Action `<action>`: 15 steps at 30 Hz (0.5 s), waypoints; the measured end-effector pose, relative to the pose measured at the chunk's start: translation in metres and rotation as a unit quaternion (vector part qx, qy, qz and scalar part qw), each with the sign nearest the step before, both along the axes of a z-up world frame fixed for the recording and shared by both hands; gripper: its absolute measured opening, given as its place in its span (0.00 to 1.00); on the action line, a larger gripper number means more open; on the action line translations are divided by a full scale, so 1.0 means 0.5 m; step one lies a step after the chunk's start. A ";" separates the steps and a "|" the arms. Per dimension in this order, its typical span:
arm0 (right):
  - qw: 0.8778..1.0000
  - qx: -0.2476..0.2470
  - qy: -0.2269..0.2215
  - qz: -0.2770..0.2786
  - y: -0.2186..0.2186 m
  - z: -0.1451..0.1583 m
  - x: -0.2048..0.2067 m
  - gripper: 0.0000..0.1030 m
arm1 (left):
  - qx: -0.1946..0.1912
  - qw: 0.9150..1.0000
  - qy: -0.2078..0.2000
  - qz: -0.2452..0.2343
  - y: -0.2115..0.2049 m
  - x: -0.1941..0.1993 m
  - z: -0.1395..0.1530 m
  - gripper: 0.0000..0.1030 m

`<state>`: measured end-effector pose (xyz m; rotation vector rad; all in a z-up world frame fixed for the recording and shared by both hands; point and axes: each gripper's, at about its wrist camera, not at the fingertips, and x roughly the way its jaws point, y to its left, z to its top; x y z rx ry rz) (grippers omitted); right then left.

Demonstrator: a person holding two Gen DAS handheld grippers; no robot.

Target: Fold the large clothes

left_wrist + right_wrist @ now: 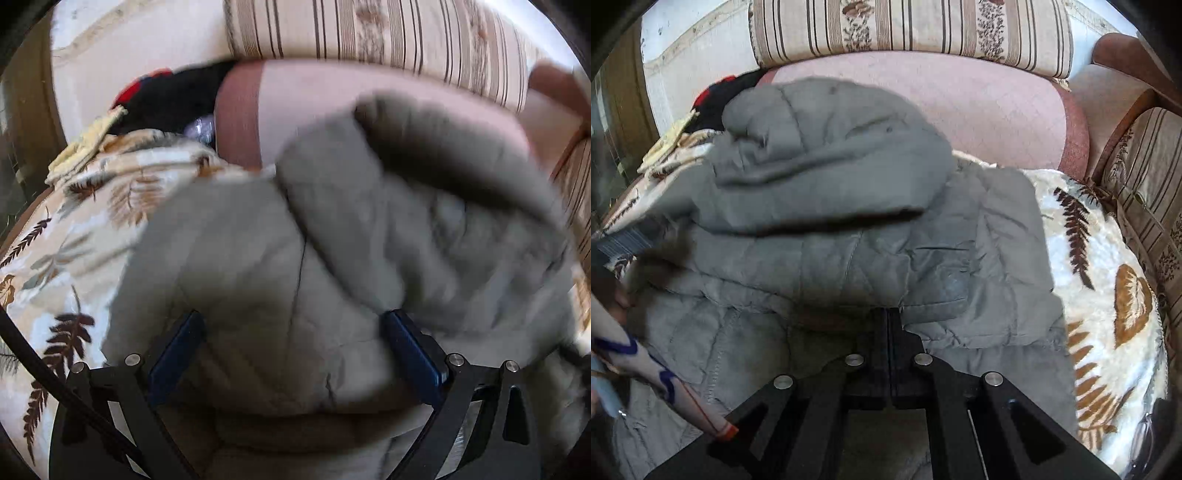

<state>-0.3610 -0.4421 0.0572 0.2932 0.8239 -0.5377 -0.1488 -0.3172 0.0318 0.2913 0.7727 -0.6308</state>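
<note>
Your grey quilted jacket (849, 229) lies bunched on the leaf-patterned blanket (1108, 295) that covers the sofa seat, and it fills the middle of both wrist views. One padded part of it, which may be the hood or a sleeve, is folded over the top of the rest and casts a dark shadow across the body of the jacket.

Your left gripper (291, 328) has its blue fingers (177, 350) standing wide apart, with jacket fabric bulging up between them; the pads do not press on it. That view is blurred, so finer detail of the cloth is hard to read.

Your right gripper (888, 314) has its black fingers brought together, tips meeting at the lower edge of the jacket's folded layer. Whether a pinch of fabric is caught between the tips you cannot tell from here, since they sit right against the shadowed cloth.

Beyond the jacket, the pink seat cushion (960, 96) shows bare, and behind that runs the striped floral back cushion (908, 33). To the jacket's left, at the far end of the sofa, lies a black and red garment (166, 99) beside a pale yellow cloth (88, 144). To the jacket's right stands the striped armrest (1145, 192). In the right wrist view a sleeve with a blue pattern (646, 362) crosses the jacket's near left corner.
</note>
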 end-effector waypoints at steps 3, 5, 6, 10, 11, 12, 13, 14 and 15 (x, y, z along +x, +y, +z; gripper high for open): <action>0.999 -0.020 -0.034 -0.001 -0.005 0.059 -0.009 0.01 | -0.006 1.000 0.001 0.000 0.003 -0.003 0.006 0.97; 0.997 -0.032 -0.070 0.000 -0.010 0.107 -0.012 0.01 | -0.007 1.000 0.006 0.001 0.004 -0.003 0.002 0.97; 0.996 -0.035 -0.085 0.003 -0.016 0.128 -0.007 0.01 | -0.007 1.000 0.005 0.001 0.005 -0.004 0.003 0.97; 0.992 -0.039 -0.121 0.001 -0.057 0.183 0.041 0.03 | -0.019 1.000 0.007 -0.003 0.022 -0.002 0.022 0.97; 0.991 -0.035 -0.128 -0.002 -0.076 0.184 0.058 0.03 | -0.028 1.000 0.009 -0.001 0.030 0.002 0.031 0.97; 0.991 -0.023 -0.129 -0.002 -0.094 0.176 0.076 0.03 | -0.037 0.999 0.010 0.004 0.037 0.008 0.040 0.97; 0.992 -0.003 -0.126 0.001 -0.108 0.162 0.095 0.03 | -0.052 0.999 0.010 0.009 0.048 0.014 0.050 0.97; 0.992 0.019 -0.121 0.003 -0.124 0.141 0.111 0.04 | -0.067 0.998 0.011 0.015 0.058 0.019 0.060 0.97; 0.993 0.036 -0.109 0.005 -0.131 0.116 0.125 0.04 | -0.085 0.996 0.013 0.021 0.069 0.024 0.068 0.97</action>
